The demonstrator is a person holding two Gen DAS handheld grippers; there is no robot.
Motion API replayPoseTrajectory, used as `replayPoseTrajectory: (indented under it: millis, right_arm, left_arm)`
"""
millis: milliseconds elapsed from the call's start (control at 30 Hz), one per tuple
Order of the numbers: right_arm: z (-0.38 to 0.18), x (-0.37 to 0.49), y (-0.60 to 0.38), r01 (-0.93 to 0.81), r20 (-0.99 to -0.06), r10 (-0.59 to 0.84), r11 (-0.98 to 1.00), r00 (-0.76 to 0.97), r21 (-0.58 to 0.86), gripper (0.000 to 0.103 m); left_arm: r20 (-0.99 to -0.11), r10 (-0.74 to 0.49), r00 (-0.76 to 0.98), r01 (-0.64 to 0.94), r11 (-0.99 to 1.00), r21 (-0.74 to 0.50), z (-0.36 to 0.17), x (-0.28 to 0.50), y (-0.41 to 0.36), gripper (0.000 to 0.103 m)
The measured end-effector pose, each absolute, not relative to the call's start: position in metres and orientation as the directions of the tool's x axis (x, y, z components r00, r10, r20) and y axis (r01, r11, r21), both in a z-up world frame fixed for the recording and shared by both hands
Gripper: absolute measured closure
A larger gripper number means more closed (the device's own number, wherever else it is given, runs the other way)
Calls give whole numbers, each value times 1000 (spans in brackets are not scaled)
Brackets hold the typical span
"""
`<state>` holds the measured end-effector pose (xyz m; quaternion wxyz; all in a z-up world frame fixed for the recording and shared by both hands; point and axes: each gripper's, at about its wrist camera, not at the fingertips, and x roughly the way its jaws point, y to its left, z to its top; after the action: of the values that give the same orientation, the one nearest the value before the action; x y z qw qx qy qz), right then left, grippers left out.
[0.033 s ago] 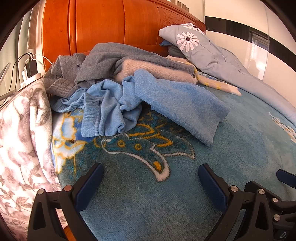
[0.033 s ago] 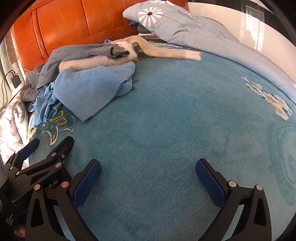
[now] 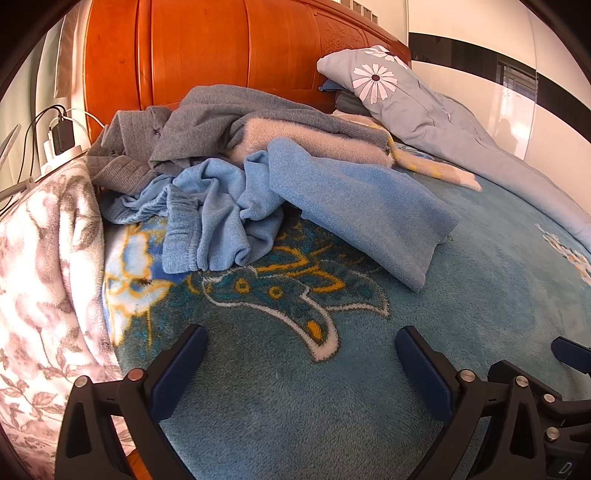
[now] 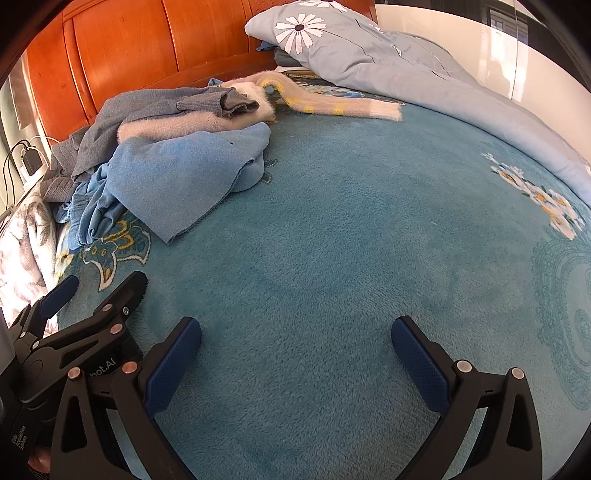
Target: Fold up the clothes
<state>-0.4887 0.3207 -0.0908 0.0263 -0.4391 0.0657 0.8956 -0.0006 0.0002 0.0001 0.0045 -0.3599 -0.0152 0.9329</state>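
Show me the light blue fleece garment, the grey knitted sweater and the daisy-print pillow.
Light blue fleece garment point(image 3: 362, 206), left wrist view, flat front panel.
Grey knitted sweater point(image 3: 221, 110), left wrist view, upper body.
Daisy-print pillow point(image 4: 317, 33), right wrist view, front face.

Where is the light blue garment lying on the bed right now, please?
The light blue garment lies crumpled at the front of the clothes pile near the wooden headboard, left of centre in both views, partly under the grey sweater.

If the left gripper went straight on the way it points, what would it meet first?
Probably the teal blanket just ahead of the open left gripper, short of the light blue garment; depth is uncertain.
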Motion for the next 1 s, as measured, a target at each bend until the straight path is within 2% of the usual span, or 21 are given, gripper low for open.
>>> replayPoseTrajectory:
  millis: [1000]
  right_arm:
    - [-82, -461, 289, -107, -796, 8, -992, -605, 71, 0]
  left_arm:
    - [-692, 32, -721, -14, -999, -32, -3, -1, 1, 0]
